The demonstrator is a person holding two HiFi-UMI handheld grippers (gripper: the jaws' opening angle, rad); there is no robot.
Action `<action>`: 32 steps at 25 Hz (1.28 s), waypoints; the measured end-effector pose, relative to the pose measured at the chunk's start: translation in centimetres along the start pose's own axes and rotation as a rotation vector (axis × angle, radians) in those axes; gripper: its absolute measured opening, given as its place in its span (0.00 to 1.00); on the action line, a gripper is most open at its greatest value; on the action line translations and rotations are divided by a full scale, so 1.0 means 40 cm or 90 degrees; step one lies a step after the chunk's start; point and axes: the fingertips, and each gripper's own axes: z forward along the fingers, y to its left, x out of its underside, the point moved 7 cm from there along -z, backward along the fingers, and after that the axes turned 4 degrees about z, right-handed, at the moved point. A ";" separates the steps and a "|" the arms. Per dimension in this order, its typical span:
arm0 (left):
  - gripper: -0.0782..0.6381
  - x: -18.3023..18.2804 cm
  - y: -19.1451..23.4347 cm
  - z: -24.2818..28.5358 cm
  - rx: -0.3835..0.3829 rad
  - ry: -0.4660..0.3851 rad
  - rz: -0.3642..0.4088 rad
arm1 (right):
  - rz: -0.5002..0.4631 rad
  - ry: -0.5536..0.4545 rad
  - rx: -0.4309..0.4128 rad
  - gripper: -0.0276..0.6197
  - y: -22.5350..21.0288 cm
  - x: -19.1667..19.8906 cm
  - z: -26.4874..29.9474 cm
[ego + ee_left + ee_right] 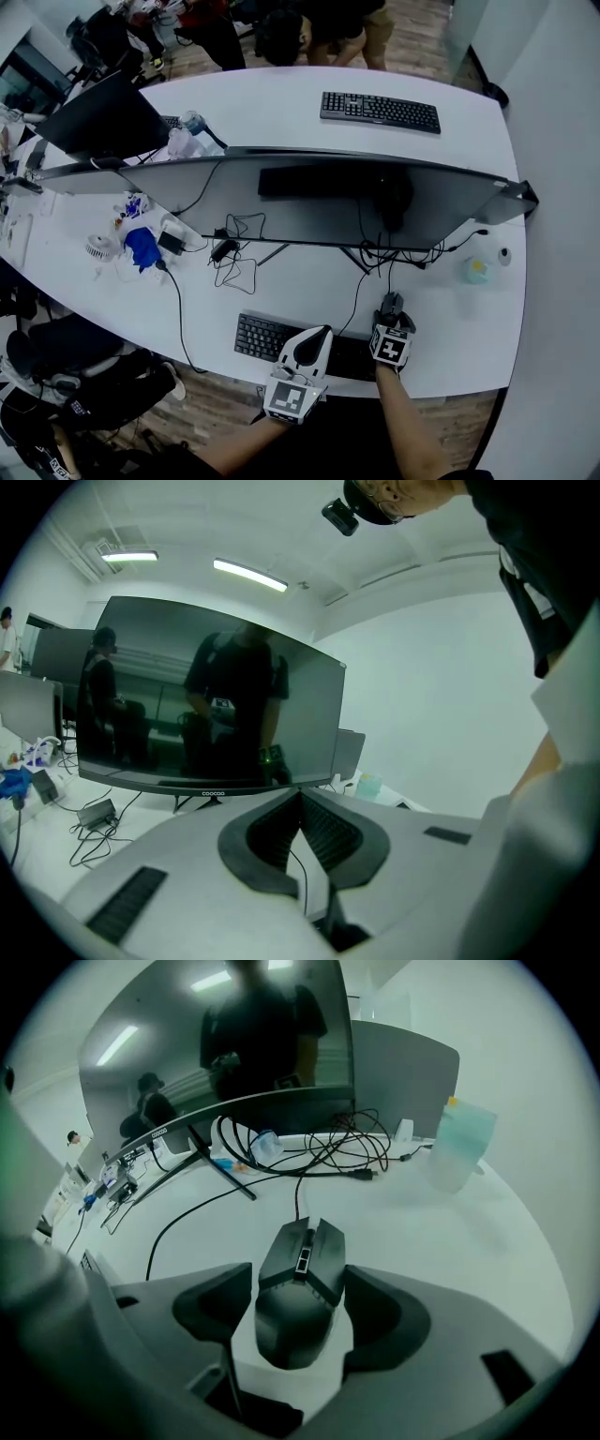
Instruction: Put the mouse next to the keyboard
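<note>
A dark wired mouse (300, 1297) lies on the white table (450, 328), its cable running away toward the monitor. My right gripper (298, 1274) stands open around it, one pad on each side with a slim gap to the mouse. In the head view the mouse (390, 302) sits just past the right end of the black keyboard (262, 337), near the table's front edge, with the right gripper (391, 311) behind it. My left gripper (322, 333) hovers over the keyboard's middle and hides part of it. In its own view the left gripper (300, 797) is shut on nothing and points up at the monitor.
A wide curved monitor (309, 202) stands across the middle, with loose cables (234, 258) under it. A teal cup (475, 270) is right of the mouse. A second keyboard (380, 111) lies at the far side. Blue clutter (142, 248) sits on the left. People stand beyond the table.
</note>
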 end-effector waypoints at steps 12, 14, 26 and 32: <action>0.13 -0.004 0.050 -0.044 -0.008 -0.015 0.014 | -0.008 -0.007 0.013 0.50 -0.004 0.002 -0.020; 0.13 -0.005 0.056 -0.060 -0.009 -0.022 0.012 | -0.012 -0.016 0.015 0.50 -0.003 0.004 -0.034; 0.13 0.005 0.016 -0.178 0.061 -0.057 -0.013 | 0.022 -0.090 0.053 0.49 -0.051 0.033 -0.228; 0.13 0.029 -0.056 -0.192 0.097 -0.047 0.013 | 0.037 -0.096 0.075 0.49 -0.133 0.106 -0.324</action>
